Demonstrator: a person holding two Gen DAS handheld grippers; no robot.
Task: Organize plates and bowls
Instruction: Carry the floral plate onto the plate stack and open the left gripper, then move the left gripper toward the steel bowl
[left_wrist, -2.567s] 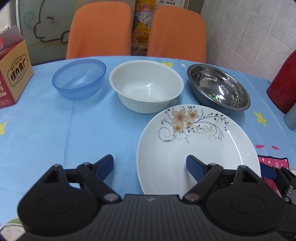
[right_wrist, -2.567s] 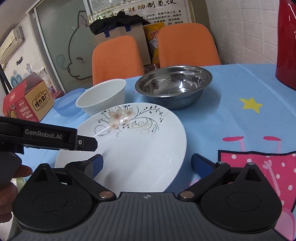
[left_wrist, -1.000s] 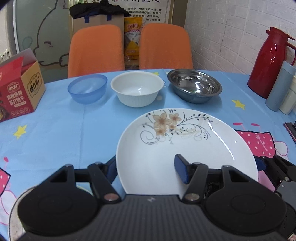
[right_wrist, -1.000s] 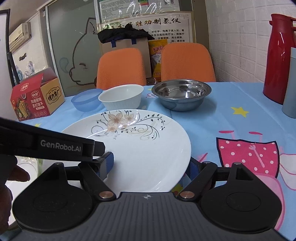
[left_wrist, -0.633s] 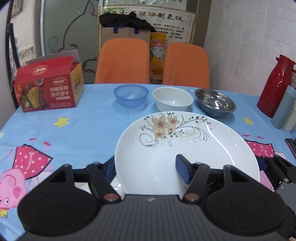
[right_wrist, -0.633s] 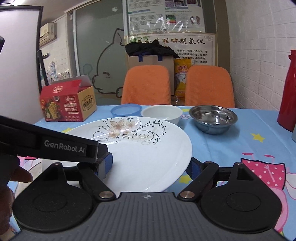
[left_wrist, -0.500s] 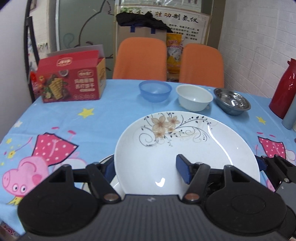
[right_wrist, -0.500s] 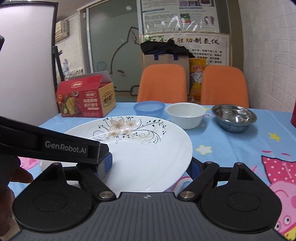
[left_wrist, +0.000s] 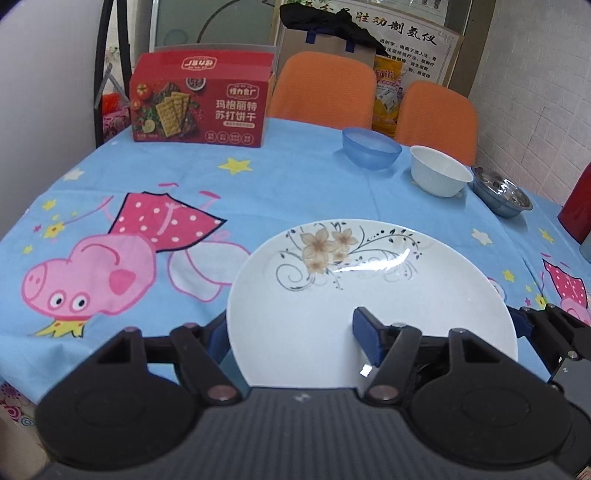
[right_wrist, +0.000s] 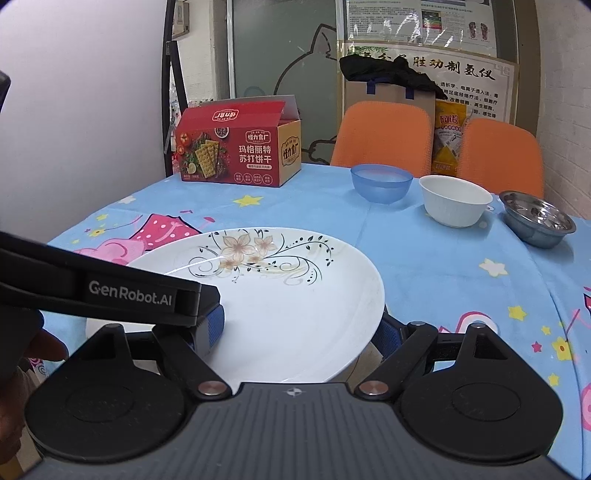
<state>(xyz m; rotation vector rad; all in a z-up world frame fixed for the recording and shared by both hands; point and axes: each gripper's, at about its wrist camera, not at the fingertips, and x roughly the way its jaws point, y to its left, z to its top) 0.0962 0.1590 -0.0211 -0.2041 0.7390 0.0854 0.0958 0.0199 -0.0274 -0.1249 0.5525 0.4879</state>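
The big white plate with brown flowers (left_wrist: 369, 295) is held up over the near side of the table (left_wrist: 295, 192), which has a blue cloth with pink pigs on it. Both tools hold the plate. The left gripper (left_wrist: 291, 334) has its jaws clamped on the near edge of the plate, with one blue finger (left_wrist: 365, 334) on top of the plate and the other tucked just behind the plate's left edge. The right gripper (right_wrist: 299, 332) has its jaws clamped on the plate (right_wrist: 295, 295) too, one blue pad on each side of the edge closest to its camera. The black arm of the left tool reaches in from the left in the right wrist view. Far across the table, three bowls sit in a row, close together: a blue bowl (left_wrist: 371, 147), a white bowl (left_wrist: 441, 175) and a shiny metal bowl (left_wrist: 502, 195). A red cracker box (left_wrist: 199, 99) stands on the far left of the table. Two orange chairs (left_wrist: 325, 92) are behind the table.
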